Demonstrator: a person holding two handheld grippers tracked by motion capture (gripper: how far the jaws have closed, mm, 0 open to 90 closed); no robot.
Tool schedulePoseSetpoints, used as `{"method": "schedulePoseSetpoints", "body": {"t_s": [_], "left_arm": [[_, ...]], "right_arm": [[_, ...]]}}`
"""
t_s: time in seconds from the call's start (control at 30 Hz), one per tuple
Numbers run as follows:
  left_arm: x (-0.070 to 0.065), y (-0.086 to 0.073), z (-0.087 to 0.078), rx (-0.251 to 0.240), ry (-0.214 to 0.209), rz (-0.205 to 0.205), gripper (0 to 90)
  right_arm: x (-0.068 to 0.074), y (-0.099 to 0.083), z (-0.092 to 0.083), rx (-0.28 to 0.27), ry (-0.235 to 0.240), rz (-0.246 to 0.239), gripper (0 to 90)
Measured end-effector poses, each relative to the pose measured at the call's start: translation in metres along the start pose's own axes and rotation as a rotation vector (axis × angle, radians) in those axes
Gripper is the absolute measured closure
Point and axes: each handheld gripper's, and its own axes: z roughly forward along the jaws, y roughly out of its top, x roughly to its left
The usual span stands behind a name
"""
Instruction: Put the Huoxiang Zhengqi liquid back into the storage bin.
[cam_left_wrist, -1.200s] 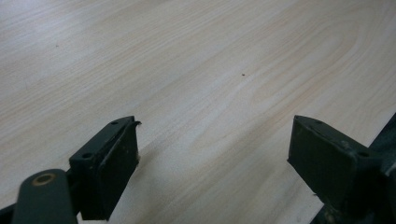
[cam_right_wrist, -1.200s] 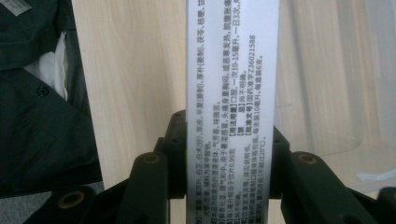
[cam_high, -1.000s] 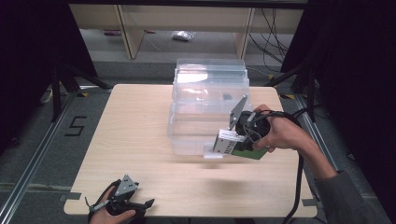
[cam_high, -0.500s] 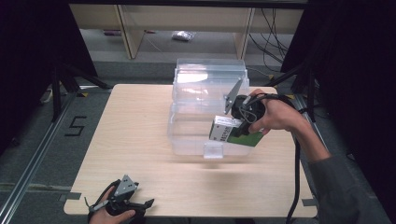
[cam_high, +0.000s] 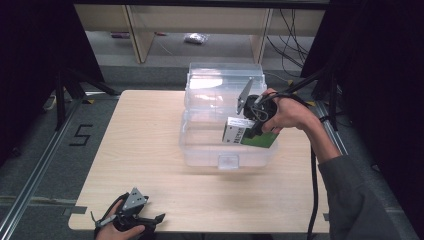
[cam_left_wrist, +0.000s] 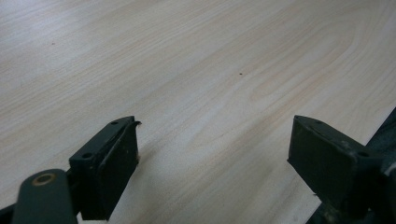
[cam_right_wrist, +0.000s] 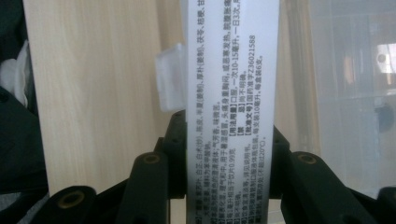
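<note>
Right gripper (cam_high: 248, 131) clamps both jaws against the flat sides of a green-and-white carton (cam_high: 250, 136), whose printed white face runs up between them in the right gripper view (cam_right_wrist: 231, 107). The right hand (cam_high: 282, 112) grips it from above with the wrist bent and the forearm reaching in from the table's right edge, holding the carton over the clear plastic box (cam_high: 225, 125) at mid-table. Left gripper (cam_high: 150, 221) lies low at the near edge of the wooden table (cam_high: 150, 145), cradled in the left hand (cam_high: 117, 227), its jaws spread wide with nothing between them.
</note>
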Motion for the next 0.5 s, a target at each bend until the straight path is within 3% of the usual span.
{"method": "schedulePoseSetpoints", "body": {"t_s": [0.17, 0.23, 0.33, 0.37, 0.4, 0.5], "left_arm": [[0.0, 0.001, 0.001, -0.004, 0.0, -0.01, 15.5], [0.0, 0.0, 0.0, -0.002, -0.003, -0.003, 15.5], [0.0, 0.0, 0.0, -0.012, 0.0, -0.013, 15.5], [0.0, 0.0, 0.0, -0.012, 0.0, -0.013, 15.5], [0.0, 0.0, -0.001, -0.009, -0.009, -0.008, 15.5], [0.0, 0.0, -0.001, -0.01, -0.002, -0.01, 15.5]], "right_arm": [[-0.014, -0.002, 0.009, 0.017, -0.011, -0.023, 64.5], [-0.016, -0.002, 0.014, 0.009, 0.003, 0.011, 64.5], [-0.029, -0.004, 0.026, 0.016, -0.001, -0.041, 64.5], [-0.029, -0.004, 0.026, 0.016, -0.001, -0.041, 64.5], [-0.031, -0.005, 0.03, 0.033, 0.003, -0.012, 64.5], [-0.033, -0.006, 0.034, 0.032, -0.004, -0.022, 64.5]]}}
